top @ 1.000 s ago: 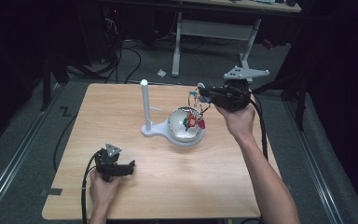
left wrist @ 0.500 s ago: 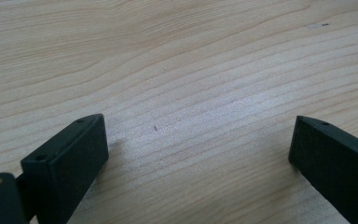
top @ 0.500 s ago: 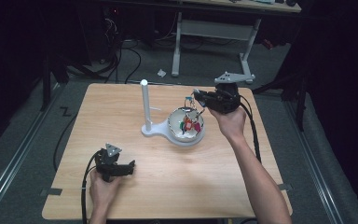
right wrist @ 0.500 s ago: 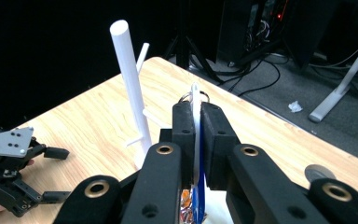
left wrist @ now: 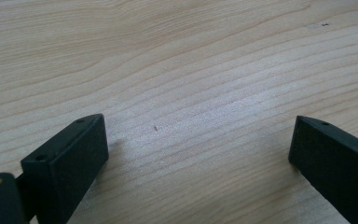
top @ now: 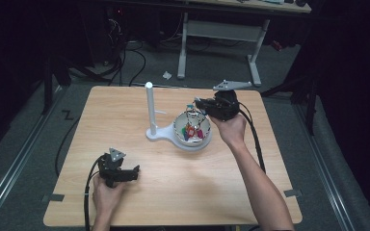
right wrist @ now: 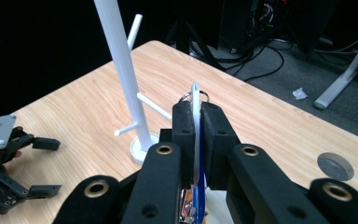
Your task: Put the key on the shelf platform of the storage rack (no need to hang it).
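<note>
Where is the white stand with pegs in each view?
High view: stand at table centre, left of the bowl.
Right gripper view: stand upper left, beyond the shut jaws.
Left gripper view: only bare table.
Shared landmark: the left gripper.

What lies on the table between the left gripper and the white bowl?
Nothing: in the high view, bare wooden table separates the left gripper from the bowl.

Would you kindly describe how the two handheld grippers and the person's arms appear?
Both the left gripper and right gripper are black, each with two blocky jaws, brass-coloured pivot rings, a grey three-cornered plate on top and a trailing black cable. The forearms are bare, with no sleeves visible.
</note>
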Demonstrator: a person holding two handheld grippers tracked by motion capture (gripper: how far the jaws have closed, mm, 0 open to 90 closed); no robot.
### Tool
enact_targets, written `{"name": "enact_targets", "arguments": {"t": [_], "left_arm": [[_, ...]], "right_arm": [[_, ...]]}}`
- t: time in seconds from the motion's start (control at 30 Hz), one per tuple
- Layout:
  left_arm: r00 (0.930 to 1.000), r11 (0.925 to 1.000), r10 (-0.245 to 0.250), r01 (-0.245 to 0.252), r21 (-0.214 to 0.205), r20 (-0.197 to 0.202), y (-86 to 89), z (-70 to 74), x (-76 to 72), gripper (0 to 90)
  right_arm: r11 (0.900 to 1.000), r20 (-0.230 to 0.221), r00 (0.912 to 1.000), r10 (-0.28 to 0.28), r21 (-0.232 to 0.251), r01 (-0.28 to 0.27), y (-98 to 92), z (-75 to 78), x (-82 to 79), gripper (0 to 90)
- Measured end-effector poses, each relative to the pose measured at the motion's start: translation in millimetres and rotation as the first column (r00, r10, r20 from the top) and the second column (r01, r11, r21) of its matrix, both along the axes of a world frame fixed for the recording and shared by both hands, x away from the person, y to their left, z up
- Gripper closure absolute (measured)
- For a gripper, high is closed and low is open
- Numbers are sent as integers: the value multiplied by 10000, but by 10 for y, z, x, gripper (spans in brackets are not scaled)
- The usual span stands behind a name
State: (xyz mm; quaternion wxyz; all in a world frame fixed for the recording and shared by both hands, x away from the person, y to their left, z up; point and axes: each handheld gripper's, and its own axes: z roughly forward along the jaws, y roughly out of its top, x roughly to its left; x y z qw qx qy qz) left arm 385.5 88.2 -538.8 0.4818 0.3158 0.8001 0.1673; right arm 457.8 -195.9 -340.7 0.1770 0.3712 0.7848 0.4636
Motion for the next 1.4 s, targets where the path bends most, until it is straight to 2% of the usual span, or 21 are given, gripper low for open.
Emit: {"name": "enact_targets", "arguments": {"t": [0.43,0.6,1.2,1.4], "left_arm": [[10000,9999,-63,62,96,56,5,-5,0,50],[10000,9999,-61,61,92,55,5,-5,0,51],[10000,10000,-51,50,51,49,1,-3,-1,51],[10000,10000,-3,3,10,19,-2,-2,-1,51]], "right_arm": [[9996,-494,9988,-13,-295,-2,66,-306,83,854],[9996,-573,9984,-32,-277,16,65,-379,95,853],[9973,-1084,9933,-395,-659,324,34,-699,148,852],[9941,-1115,9926,-472,-1028,357,73,-767,173,851]]}}
